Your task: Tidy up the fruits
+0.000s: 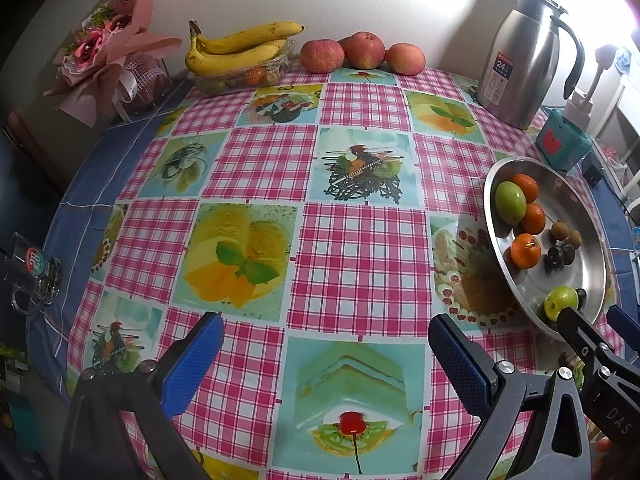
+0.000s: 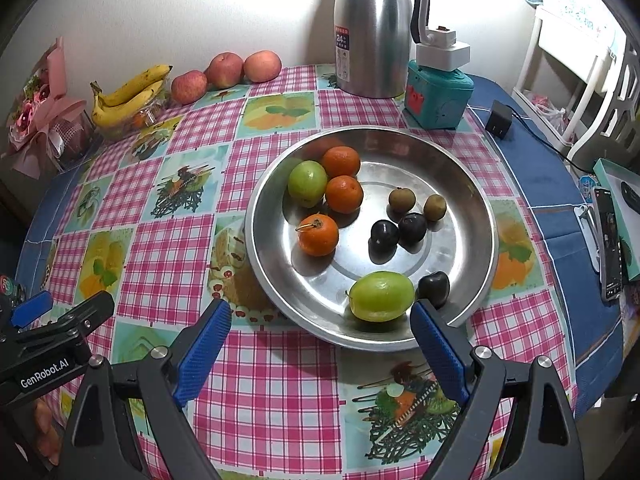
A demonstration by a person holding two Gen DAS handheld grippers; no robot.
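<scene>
Right now I see both claws gaping wide and empty: left claw above the desk, right claw at the steel dish, whose green fruit seemingly nears one pad.

Black clamp-style grippers, ribbed blue fingers, silver screws, white "GenRobot.AI" lettering.

Under the bananas, a clear tub's fruit is too obscured to identify; the kettle's lid is cropped.
</scene>
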